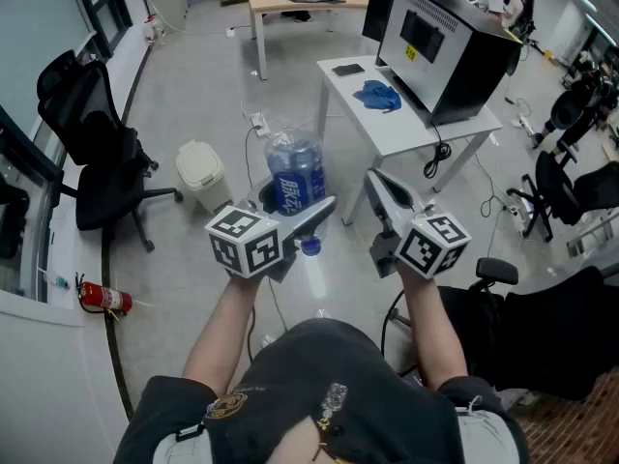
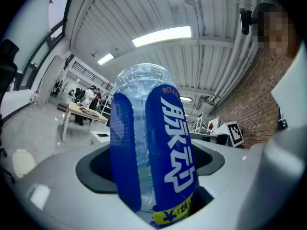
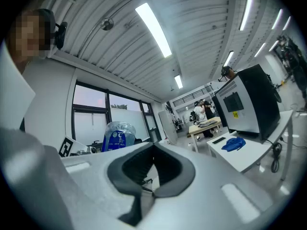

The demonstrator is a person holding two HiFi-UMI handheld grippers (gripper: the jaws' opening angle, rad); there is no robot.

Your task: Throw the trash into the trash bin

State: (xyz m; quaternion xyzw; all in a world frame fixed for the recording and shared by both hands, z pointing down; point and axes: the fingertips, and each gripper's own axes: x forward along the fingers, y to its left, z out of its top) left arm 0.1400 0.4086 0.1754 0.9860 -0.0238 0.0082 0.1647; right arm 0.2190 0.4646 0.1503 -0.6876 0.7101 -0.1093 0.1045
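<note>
The left gripper [image 1: 304, 220] has its jaws spread wide and clamped on the blue-labelled bottle [image 1: 294, 177], which is held in the air near the cream trash bin [image 1: 201, 173] on the floor. The right gripper [image 1: 385, 193] has its jaws closed together, empty.

An office-like lab: a swivel chair [image 1: 97, 153], a white desk [image 1: 387, 129], a fire extinguisher [image 1: 102, 298] on the floor

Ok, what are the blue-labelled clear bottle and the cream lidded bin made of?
Blue-labelled clear bottle: thin transparent plastic, judging by its see-through wall; its label looks like glossy printed film. Cream lidded bin: probably matte moulded plastic, from its smooth rounded shape; too small to be sure.
</note>
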